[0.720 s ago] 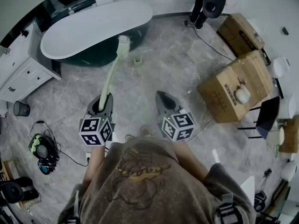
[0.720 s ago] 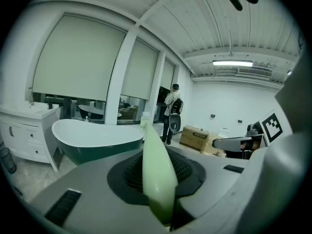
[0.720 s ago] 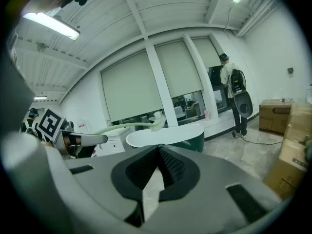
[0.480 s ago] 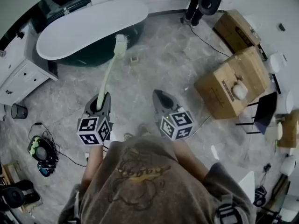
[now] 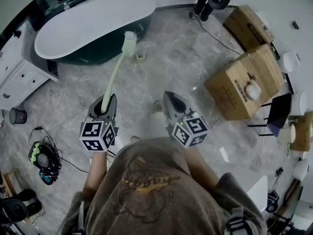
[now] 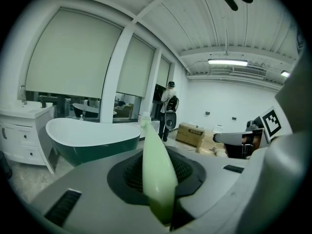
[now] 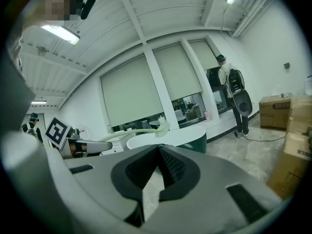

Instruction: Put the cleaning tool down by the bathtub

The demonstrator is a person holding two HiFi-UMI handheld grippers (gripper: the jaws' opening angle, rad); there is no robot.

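Left tool (image 5: pixel 108 102) angled slightly down, pinching green brush (image 5: pixel 117 70) toward bathtub (image 5: pixel 88 18); right tool (image 5: pixel 167 96) alongside, pressed together, empty.

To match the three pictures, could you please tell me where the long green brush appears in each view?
Head view: left of centre, the brush slants up from the left gripper toward the bathtub.
Left gripper view: bottom centre, the brush gripped between the jaws.
Right gripper view: middle left, the brush seen sideways.
Shared landmark: the bathtub.

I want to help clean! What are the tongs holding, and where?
Left tongs grip the green brush by its handle end; right tongs hold nothing.
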